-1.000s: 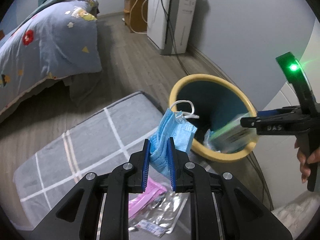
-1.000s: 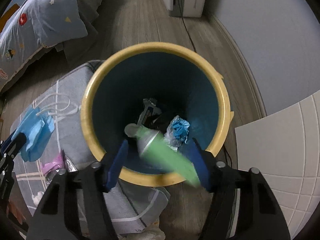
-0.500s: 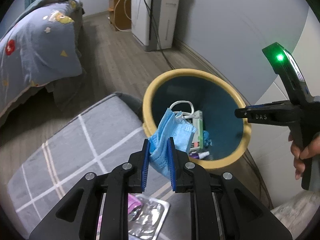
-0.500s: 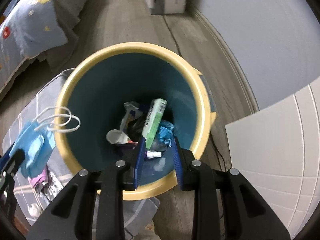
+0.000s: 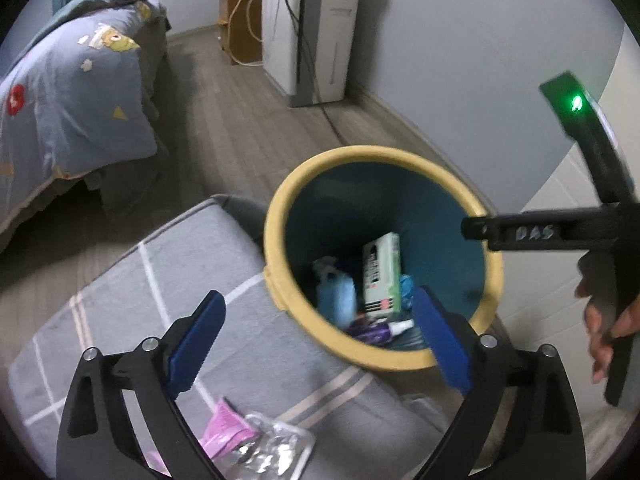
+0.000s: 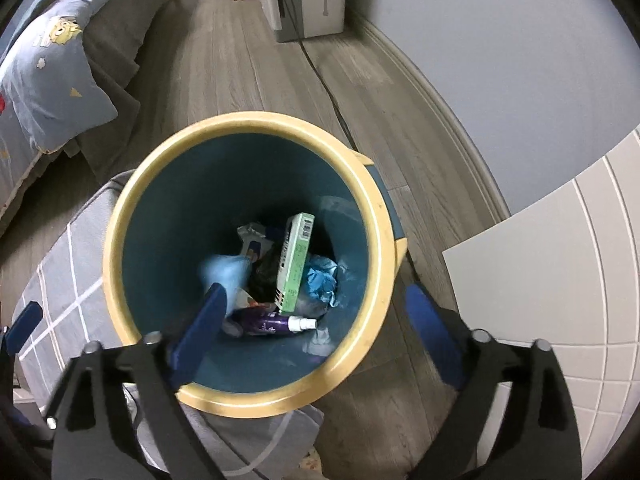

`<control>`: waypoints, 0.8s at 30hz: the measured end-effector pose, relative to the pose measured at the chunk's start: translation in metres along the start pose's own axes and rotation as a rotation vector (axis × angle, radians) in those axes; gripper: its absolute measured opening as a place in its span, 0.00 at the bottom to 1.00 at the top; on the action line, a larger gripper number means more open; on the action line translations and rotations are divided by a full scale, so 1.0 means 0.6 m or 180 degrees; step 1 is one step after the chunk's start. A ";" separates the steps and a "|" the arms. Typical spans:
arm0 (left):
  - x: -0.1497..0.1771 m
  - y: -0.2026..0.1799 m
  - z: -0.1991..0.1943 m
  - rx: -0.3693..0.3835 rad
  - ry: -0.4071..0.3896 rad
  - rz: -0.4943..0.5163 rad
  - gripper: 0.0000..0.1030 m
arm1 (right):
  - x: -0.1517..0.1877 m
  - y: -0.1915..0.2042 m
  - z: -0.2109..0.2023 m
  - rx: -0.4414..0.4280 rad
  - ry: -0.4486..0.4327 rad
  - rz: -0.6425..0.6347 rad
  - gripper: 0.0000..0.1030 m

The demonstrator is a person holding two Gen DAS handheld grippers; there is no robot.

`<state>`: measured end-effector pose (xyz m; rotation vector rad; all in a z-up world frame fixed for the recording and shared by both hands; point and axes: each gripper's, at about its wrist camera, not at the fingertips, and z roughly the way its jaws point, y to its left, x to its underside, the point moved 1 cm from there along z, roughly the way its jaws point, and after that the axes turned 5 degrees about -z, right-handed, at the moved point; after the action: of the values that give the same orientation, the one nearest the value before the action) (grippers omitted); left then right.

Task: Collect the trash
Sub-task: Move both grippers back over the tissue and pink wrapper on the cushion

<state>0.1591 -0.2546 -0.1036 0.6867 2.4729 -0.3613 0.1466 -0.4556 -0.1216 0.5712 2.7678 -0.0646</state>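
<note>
Both claws opened over the bin, trash lying inside.

The left gripper (image 5: pixel 320 320) had its jaws opening wide with nothing pressed between its pads; the blue mask (image 5: pixel 336 296), blurred, was inside the bin (image 5: pixel 280 216) beside the green box (image 5: pixel 382 276). The right gripper (image 6: pixel 316 312) also had its jaws opening, empty, above the bin mouth. At the bin's bottom lay a purple bottle (image 6: pixel 268 322) and crumpled blue scraps, hard to make out. On the grey mat (image 5: pixel 160 280) a pink wrapper (image 5: pixel 228 428) and a clear packet (image 5: pixel 272 448) were partly hidden by the left claw's frame and cut off at the lower edge. The bin touched the mat's edge; bare floor lay open beyond it toward the bed (image 5: pixel 68 96) and the white unit (image 5: pixel 316 28). A hand (image 5: pixel 608 320) at the right edge was cut off.
</note>
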 end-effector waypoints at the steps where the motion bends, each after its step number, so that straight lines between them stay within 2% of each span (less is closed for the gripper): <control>1: 0.002 0.004 -0.003 -0.0048 -0.0017 0.0008 0.93 | 0.000 0.003 -0.002 -0.0015 -0.0008 0.0002 0.94; 4: 0.006 0.019 -0.019 -0.0200 -0.0067 0.0000 0.94 | 0.002 0.016 -0.008 -0.0067 0.0001 0.0021 0.94; 12: 0.029 0.067 -0.080 -0.0421 -0.0149 -0.0139 0.95 | 0.002 0.056 -0.031 -0.0252 -0.0039 -0.0022 0.94; 18: 0.072 0.110 -0.122 -0.0669 -0.0147 -0.0164 0.95 | 0.013 0.119 -0.052 -0.0388 -0.0036 -0.0195 0.94; 24: 0.132 0.172 -0.180 -0.0875 -0.0168 -0.0390 0.95 | 0.042 0.208 -0.064 -0.0458 0.0007 -0.0529 0.94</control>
<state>0.1112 -0.0957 -0.0716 0.4085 2.4568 -0.0794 0.1624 -0.3271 -0.0903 0.3043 2.7874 0.0972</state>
